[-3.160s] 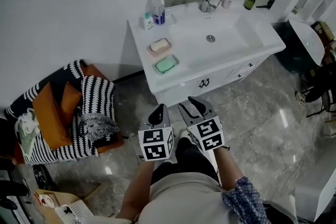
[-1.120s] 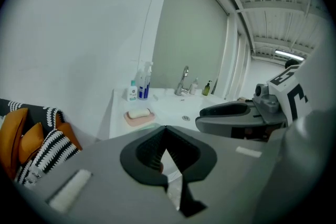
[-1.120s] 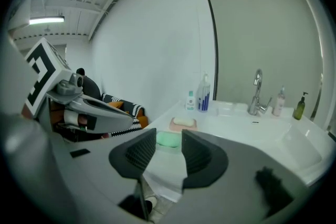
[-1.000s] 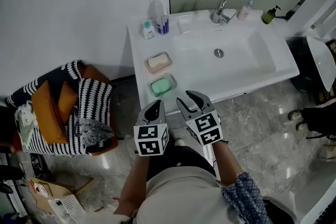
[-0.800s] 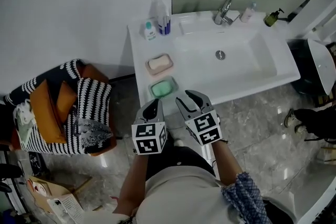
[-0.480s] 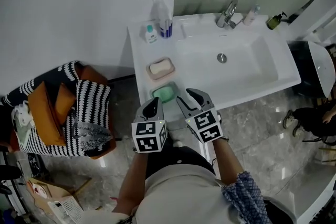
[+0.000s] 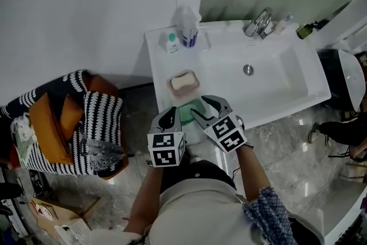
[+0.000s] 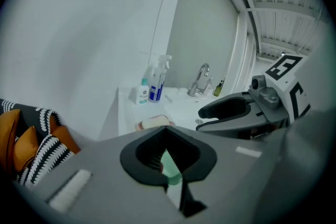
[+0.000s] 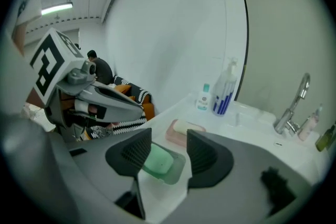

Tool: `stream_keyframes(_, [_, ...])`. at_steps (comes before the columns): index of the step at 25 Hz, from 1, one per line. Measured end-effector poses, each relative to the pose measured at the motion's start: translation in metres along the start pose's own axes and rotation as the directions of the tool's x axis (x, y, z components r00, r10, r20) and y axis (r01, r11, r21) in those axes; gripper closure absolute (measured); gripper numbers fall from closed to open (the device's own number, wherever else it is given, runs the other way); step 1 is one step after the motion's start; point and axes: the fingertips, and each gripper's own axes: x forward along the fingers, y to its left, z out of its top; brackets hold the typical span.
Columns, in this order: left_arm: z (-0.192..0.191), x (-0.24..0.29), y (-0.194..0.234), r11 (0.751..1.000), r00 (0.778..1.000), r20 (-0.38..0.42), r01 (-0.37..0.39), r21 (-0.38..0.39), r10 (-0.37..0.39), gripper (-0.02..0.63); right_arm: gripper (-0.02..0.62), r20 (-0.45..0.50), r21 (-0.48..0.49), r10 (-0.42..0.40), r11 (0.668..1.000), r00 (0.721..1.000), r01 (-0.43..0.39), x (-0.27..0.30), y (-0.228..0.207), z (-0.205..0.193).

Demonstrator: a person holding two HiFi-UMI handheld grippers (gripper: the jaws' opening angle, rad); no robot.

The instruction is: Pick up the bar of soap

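Two soap dishes sit on the white vanity top [image 7: 157, 60], left of the basin [image 7: 269, 74]. From the head view we've got the pink dish [image 7: 195, 88] with its cream bar of soap [image 7: 183, 82] in the open. The green bar of soap [image 7: 188, 107], nearer the front edge, is mostly covered by the left gripper [image 7: 170, 116] and right gripper [image 7: 205, 106] above it. A spray bottle [image 7: 188, 28] and a small bottle [image 7: 171, 42] stand at the back corner, with the tap [image 7: 261, 23] behind the basin. A chair with striped cushions [image 7: 86, 123] stands on the floor to the left.

Over to the left gripper view: its jaws meet at the tips with nothing clamped. We catch only a sliver of green soap through the hollow beneath them. The right gripper cuts across and hides part of the basin.

Now the right gripper view: the jaws stand apart and have just been opening. The green bar lies in its green dish [image 9: 177, 171], framed between the pads and untouched, with the left pad overlapping its near end. The pink dish sits just behind.
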Motion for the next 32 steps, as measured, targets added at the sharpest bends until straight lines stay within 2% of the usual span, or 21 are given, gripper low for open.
stream_keyframes(6, [0.014, 0.017, 0.020, 0.999, 0.999, 0.000, 0.036, 0.031, -0.036, 0.598, 0.393, -0.044, -0.098, -0.011, 0.995, 0.999, 0.006, 0.024, -0.009, 0.017])
stream_keyframes(10, [0.019, 0.026, 0.030, 0.998, 0.998, -0.014, 0.068, 0.015, -0.067, 0.598, 0.393, -0.090, -0.179, -0.010, 0.984, 0.996, -0.006, 0.041, -0.012, 0.025])
stream_keyframes(14, [0.017, 0.029, 0.037, 0.996, 0.996, -0.039, 0.081, 0.029, -0.080, 0.598, 0.393, -0.087, -0.204, 0.014, 0.978, 0.996, -0.032, 0.053, -0.018, 0.034])
stream_keyframes(19, [0.012, 0.033, 0.049, 0.997, 0.995, -0.065, 0.076, 0.012, -0.075, 0.598, 0.393, -0.181, -0.332, 0.028, 0.939, 0.983, -0.087, 0.073, -0.025, 0.028])
stream_keyframes(24, [0.016, 0.038, 0.059, 0.998, 0.996, -0.071, 0.061, -0.019, -0.062, 0.598, 0.393, -0.201, -0.358, 0.065, 0.924, 0.977, -0.135, 0.088, -0.030, 0.034])
stream_keyframes(28, [0.022, 0.042, 0.063, 0.999, 0.997, -0.063, 0.042, -0.028, -0.044, 0.598, 0.393, -0.191, -0.375, 0.140, 0.904, 0.971, -0.204, 0.097, -0.029, 0.038])
stream_keyframes(32, [0.026, 0.044, 0.072, 0.998, 0.998, -0.059, 0.016, -0.067, -0.020, 0.598, 0.393, -0.277, -0.445, 0.179, 0.847, 0.944, -0.292, 0.110, -0.030, 0.026])
